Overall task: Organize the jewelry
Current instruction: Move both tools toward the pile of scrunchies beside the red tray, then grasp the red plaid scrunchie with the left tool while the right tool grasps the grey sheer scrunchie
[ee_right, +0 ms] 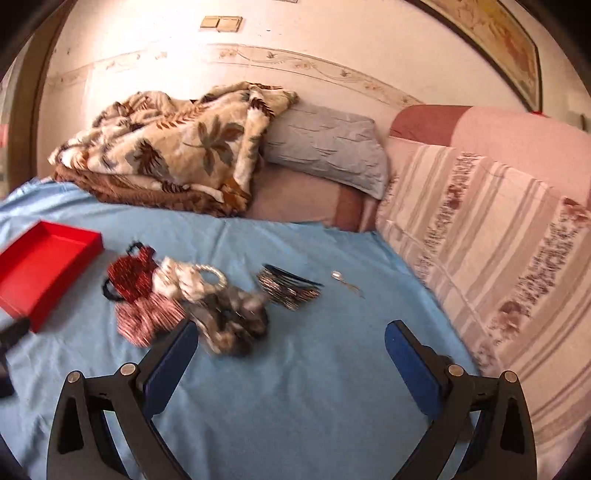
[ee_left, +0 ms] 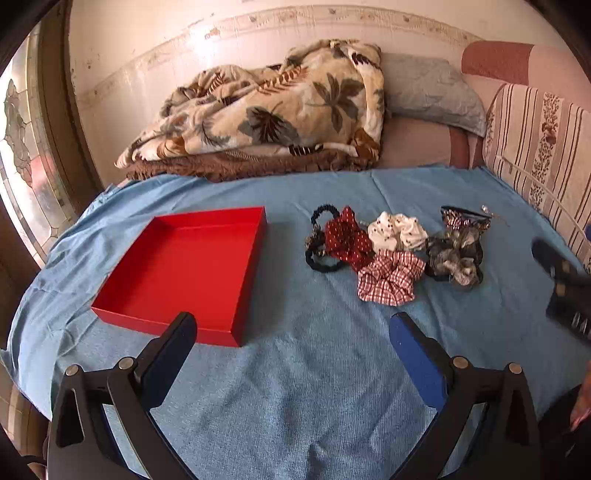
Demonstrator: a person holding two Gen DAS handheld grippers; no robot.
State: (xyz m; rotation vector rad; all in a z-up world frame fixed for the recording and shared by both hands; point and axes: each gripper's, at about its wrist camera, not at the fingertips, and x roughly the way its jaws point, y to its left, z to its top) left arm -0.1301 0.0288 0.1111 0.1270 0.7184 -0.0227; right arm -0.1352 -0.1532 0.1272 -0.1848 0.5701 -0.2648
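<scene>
A bed spread with a light blue sheet [ee_left: 303, 369] fills the foreground. At its far end lies a crumpled leaf-print blanket [ee_left: 273, 107], a grey-blue pillow [ee_right: 325, 147] beside it. A cream wall [ee_left: 155, 33] with a worn floral border [ee_right: 295, 62] stands behind. A striped floral cover [ee_right: 491, 236] drapes the right side. Daylight enters through a patterned glass window [ee_left: 18, 140] on the left. Two light switches [ee_right: 221, 23] sit high on the wall.

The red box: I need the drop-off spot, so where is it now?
The red box sits open on the blue cloth, left of the scrunchie pile in the left wrist view.
</scene>
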